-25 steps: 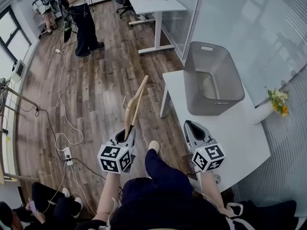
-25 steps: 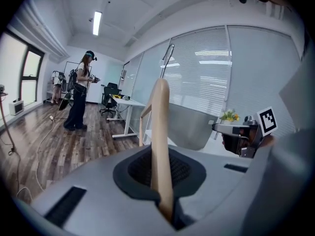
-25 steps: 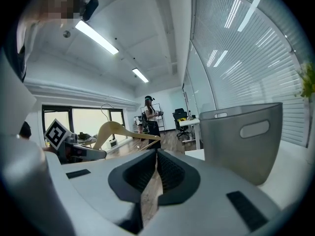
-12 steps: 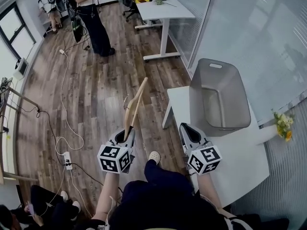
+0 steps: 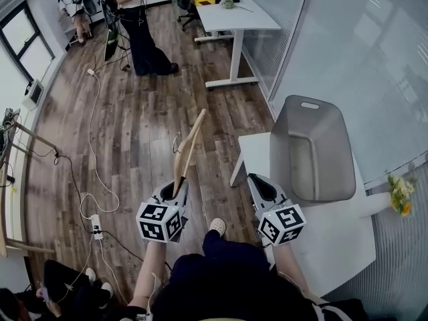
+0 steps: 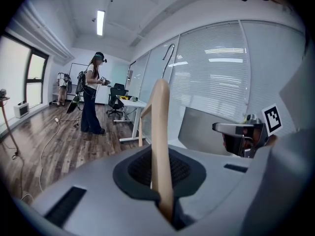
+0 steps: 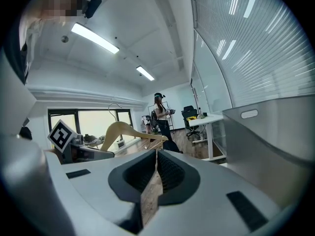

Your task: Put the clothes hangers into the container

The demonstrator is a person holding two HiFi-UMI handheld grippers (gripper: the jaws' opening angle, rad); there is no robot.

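No text, label, brand or number can be read anywhere.

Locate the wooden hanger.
Head view, left of centre: the wooden hanger is clamped in the left gripper, over the floor, left of the grey container.

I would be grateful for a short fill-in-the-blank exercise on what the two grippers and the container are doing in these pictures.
1. The left gripper is shut on a wooden ___.
2. The right gripper has its jaws together, with ___ between them.
3. The grey container stands on the white table, on the person's ___ side.

Missing words: hanger; nothing; right.
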